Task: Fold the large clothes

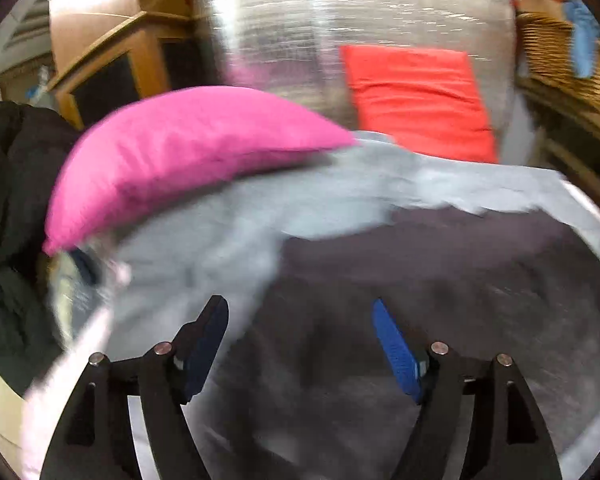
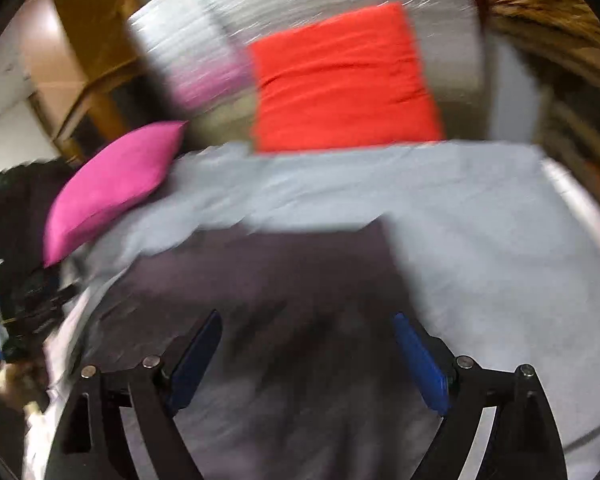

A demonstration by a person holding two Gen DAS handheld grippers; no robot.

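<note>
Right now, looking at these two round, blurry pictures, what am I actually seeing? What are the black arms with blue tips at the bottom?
No robot here: a person holds a two-fingered claw in each hand, and a small wide-angle camera on each looks forward along its fingers, which gives the round, bent pictures. One picture comes from the left claw, the other from the right claw. The blue strips are the finger pads. Both claws stand open and hold nothing.

Below them a dark garment, the piece to fold, lies on a light grey sheet. A pink cushion rests at the sheet's left edge and a red cushion behind it. A wicker basket stands at the right. The blur suggests the cameras are moving.
</note>
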